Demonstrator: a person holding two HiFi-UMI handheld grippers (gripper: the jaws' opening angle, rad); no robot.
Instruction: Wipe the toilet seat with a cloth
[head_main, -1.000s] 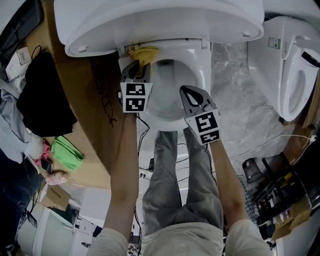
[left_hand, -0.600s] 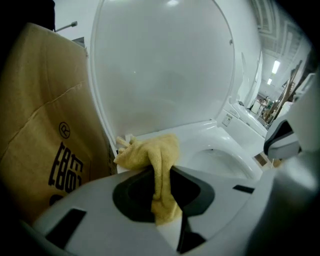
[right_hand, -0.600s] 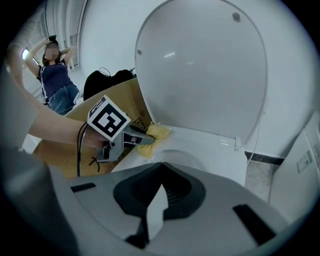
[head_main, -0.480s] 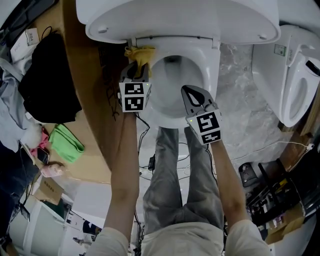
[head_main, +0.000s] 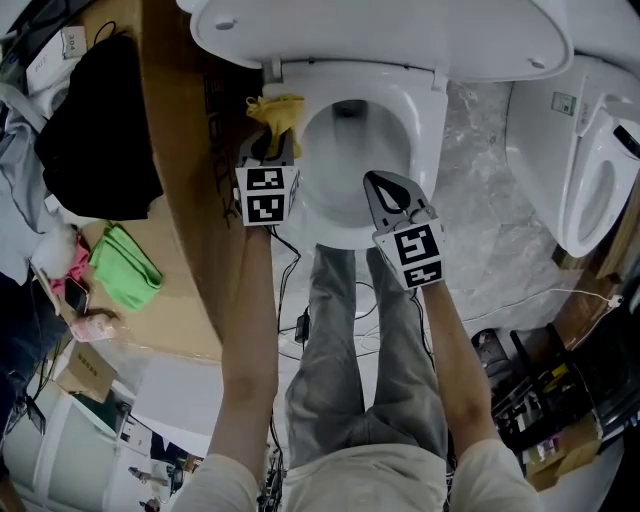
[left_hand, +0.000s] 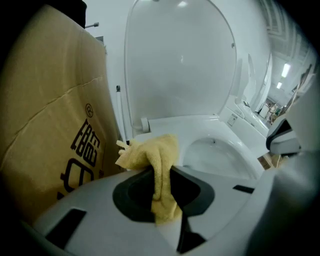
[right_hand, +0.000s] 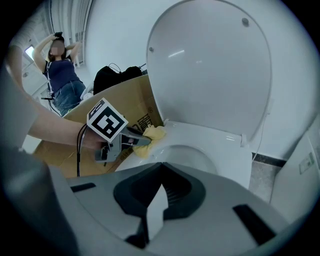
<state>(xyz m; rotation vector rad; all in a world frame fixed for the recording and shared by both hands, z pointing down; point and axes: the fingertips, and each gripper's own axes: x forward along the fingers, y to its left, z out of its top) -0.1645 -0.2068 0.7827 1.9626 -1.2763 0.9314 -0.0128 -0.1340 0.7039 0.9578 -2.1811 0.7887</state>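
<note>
White plastic fills the top of the head view: a raised white toilet lid (head_main: 400, 30) and, below it, the white oval toilet seat (head_main: 428, 120) ringing the bowl. A crumpled yellow terry cloth (head_main: 278, 108) sits on the seat's upper-left rim, close to the hinge and just beside the tall brown cardboard box (head_main: 185, 150) at the frame's left.

The left gripper (head_main: 272, 142) points up the frame at that corner. Its jaws are pinched together on a fold of the cloth: in the left gripper view the fabric runs down between them, and the rest is bunched beyond the tips. The bare left forearm rises almost straight from the bottom of the frame, wrist in line with the tool.

The right gripper (head_main: 385, 188) hangs over the front of the bowl, lower centre of the seat, well apart from the cloth. Its jaws are closed against each other with nothing between them. The right forearm leans slightly inward from the lower right. Grey trouser legs (head_main: 350, 340) stand between the two arms. A second white toilet (head_main: 590, 170) stands at the right edge.
</note>
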